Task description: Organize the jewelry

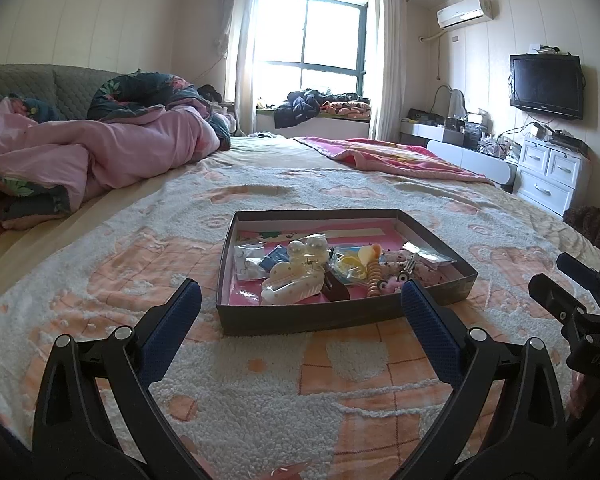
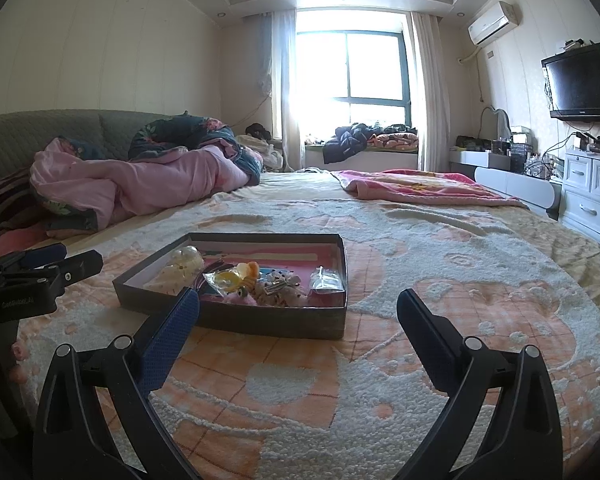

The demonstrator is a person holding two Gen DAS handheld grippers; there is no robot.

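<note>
A shallow dark cardboard box (image 1: 332, 318) (image 2: 236, 322) lies on the bed, full of hair clips and small packets. Among them are a cream claw clip (image 1: 292, 286), a pearl clip (image 1: 306, 250) (image 2: 186, 258), yellow and orange pieces (image 1: 366, 258) (image 2: 242, 270), and clear bags (image 2: 327, 279). My left gripper (image 1: 300, 300) hovers just in front of the box, open, nothing between its blue-padded fingers. My right gripper (image 2: 298, 304) is open too, to the right of the box's near corner. Each gripper shows at the edge of the other's view.
The bed has a fluffy peach and white blanket (image 1: 260, 392). A pink quilt (image 1: 112, 148) is heaped at the back left, a pink blanket (image 1: 384, 154) at the back right. White drawers (image 1: 548, 176) and a wall TV (image 1: 548, 86) stand on the right.
</note>
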